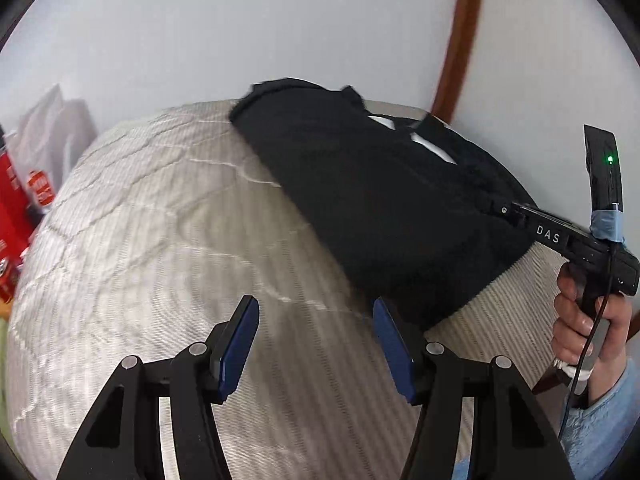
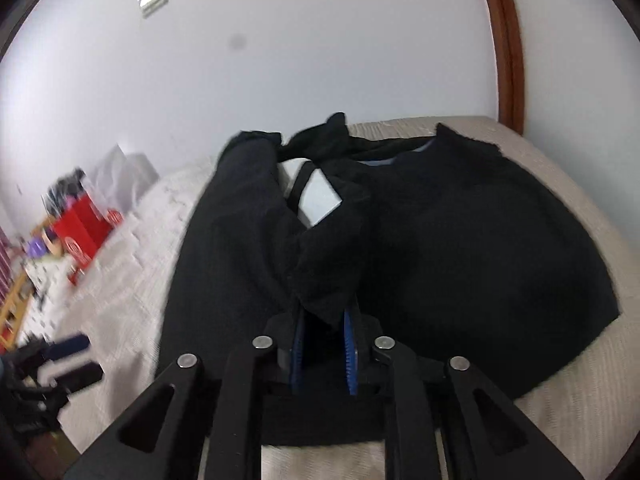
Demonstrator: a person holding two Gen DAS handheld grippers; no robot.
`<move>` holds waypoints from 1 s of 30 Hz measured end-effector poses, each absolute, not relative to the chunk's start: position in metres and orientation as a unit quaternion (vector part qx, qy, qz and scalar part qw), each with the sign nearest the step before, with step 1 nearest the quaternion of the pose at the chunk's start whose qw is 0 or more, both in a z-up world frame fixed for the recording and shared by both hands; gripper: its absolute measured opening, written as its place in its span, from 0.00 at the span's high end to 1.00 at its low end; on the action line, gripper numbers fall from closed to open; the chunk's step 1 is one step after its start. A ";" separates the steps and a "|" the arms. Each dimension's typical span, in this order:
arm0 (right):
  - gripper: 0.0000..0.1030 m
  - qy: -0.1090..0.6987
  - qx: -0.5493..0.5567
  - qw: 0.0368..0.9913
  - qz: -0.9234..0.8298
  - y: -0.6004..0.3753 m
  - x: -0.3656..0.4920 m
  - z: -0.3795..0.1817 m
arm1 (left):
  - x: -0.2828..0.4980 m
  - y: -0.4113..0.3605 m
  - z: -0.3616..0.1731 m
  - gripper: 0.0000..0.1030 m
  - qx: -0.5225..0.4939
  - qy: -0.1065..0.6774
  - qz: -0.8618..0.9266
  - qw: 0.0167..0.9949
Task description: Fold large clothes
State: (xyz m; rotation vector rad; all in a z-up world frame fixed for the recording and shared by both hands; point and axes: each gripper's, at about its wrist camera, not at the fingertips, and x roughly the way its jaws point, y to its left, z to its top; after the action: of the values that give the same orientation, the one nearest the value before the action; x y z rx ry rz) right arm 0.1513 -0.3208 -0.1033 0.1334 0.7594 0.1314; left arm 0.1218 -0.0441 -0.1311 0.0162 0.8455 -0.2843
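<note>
A large black garment with white patches lies on a beige striped bed, toward its right side. My left gripper is open and empty, hovering over bare bedding just left of the garment's near edge. My right gripper is shut on a raised fold of the black garment and holds it above the rest of the cloth. The right gripper's body also shows in the left wrist view, held by a hand. The left gripper also shows blurred at the lower left of the right wrist view.
A white wall stands behind the bed, with a brown wooden frame at right. Red boxes and clutter sit on a shelf at the far left. A white bag leans by the wall.
</note>
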 end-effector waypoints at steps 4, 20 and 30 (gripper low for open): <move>0.72 0.366 0.006 0.931 -0.002 -0.349 0.149 -0.103 | 0.127 -0.068 -0.140 0.45 0.014 0.417 -0.153 0.896; 0.73 0.431 0.000 0.901 -0.040 -0.389 0.163 -0.146 | 0.144 -0.095 -0.164 0.65 0.019 0.426 -0.158 0.891; 0.73 0.428 -0.030 0.902 -0.048 -0.376 0.162 -0.144 | 0.141 -0.079 -0.160 0.92 -0.034 0.426 -0.163 0.889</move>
State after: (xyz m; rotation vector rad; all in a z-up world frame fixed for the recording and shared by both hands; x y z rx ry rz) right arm 0.1623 -0.3763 -0.1444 -0.0630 0.8854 -0.0997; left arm 0.1413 -0.0789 -0.1596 -0.0708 0.8845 -0.3396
